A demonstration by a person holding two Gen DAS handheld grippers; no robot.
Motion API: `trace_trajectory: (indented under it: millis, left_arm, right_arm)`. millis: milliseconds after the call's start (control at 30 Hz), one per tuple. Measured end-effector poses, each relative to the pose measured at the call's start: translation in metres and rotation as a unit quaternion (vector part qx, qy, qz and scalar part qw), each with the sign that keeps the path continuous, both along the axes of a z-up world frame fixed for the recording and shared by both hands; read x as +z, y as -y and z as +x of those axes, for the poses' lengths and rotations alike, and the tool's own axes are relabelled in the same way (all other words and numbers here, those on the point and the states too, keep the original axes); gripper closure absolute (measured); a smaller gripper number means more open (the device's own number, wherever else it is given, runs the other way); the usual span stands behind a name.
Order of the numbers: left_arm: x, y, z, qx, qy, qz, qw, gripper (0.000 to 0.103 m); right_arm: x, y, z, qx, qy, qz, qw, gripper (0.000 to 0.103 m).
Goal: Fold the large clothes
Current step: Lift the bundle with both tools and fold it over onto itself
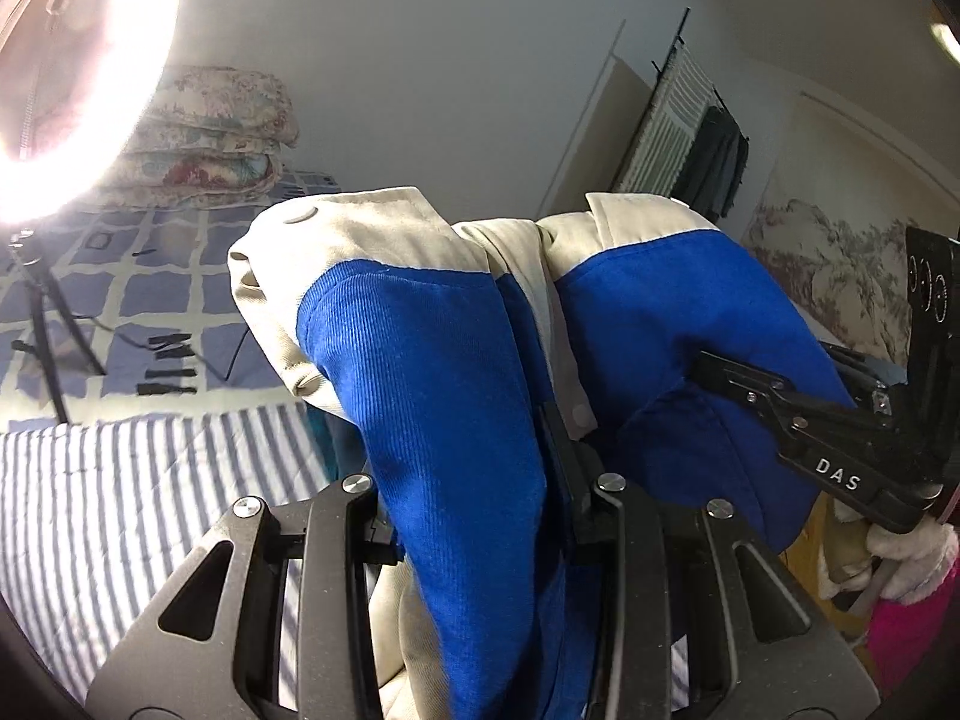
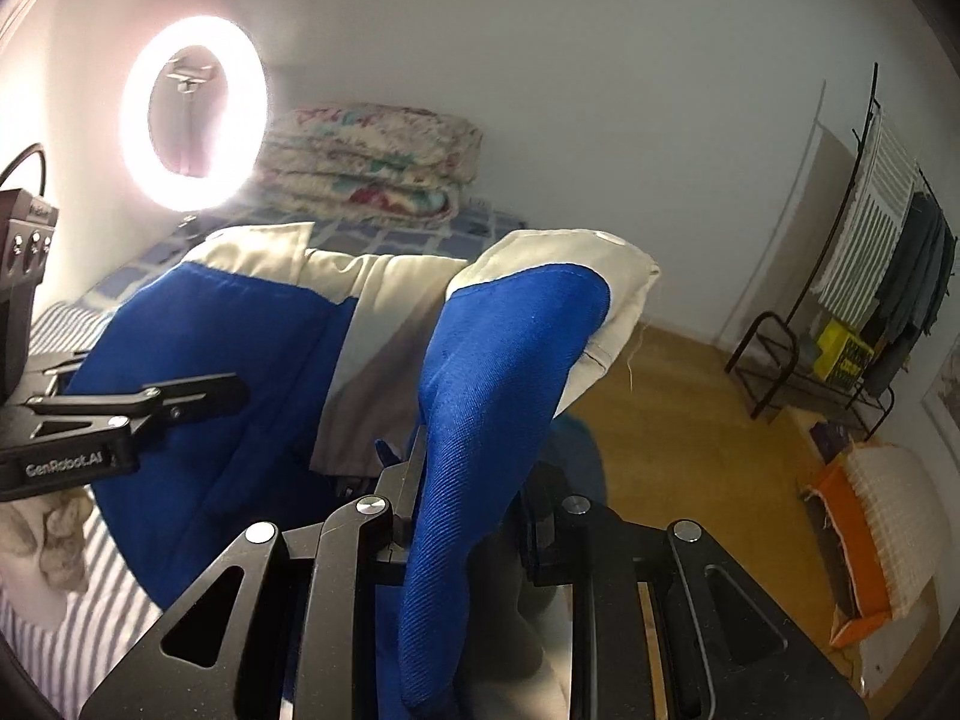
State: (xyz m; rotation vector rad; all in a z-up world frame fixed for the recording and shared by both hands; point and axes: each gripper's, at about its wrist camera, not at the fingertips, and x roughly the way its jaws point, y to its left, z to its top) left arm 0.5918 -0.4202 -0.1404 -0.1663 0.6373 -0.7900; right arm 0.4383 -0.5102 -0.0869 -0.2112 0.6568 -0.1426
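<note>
Mid-lift, blue-and-cream jacket point(image 1: 432, 348) off the bed point(image 1: 120, 480)

Left hand-held gripper point(image 1: 480, 516) and right hand-held gripper point(image 2: 468, 516) both clamped on fabric — next I'd guess spread it flat, then fold.

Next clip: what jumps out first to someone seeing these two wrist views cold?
The bright blue and cream garment fills the middle of both views, bunched and lifted above the blue-and-white striped bed sheet, with the left gripper and right gripper each clamped on a fold of it. Next comes the glaring white ring light on a stand by the wall, beside a stack of folded floral quilts.
</note>
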Motion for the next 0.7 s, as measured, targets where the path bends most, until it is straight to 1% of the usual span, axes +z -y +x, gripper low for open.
trace_trajectory:
  millis: [100,233,367,467,633,700]
  left_arm:
    - [-0.01,0.013,0.02,0.004,0.002,0.005,1.0,0.069]
    - [-0.026,0.029,0.043,0.008,-0.004,0.01,0.9999,0.069]
    - [-0.037,0.037,0.053,0.014,-0.001,0.014,0.9998,0.069]
    - [-0.048,0.042,0.061,0.016,-0.002,0.016,0.9997,0.069]
    - [-0.071,0.04,0.089,0.027,-0.026,0.025,0.999,0.069]
    - [-0.081,0.035,0.099,0.034,-0.039,0.027,0.9983,0.069]
  right_arm:
    - [-0.011,0.008,0.017,-0.004,0.005,0.0,1.0,0.082]
    - [-0.029,0.023,0.035,-0.007,0.0,0.007,1.0,0.082]
    - [-0.045,0.033,0.05,-0.01,-0.001,0.023,1.0,0.082]
    - [-0.052,0.036,0.06,-0.006,-0.006,0.018,1.0,0.082]
    - [-0.065,0.046,0.076,0.001,-0.022,0.01,1.0,0.082]
    - [-0.071,0.059,0.078,-0.003,-0.026,0.019,0.999,0.082]
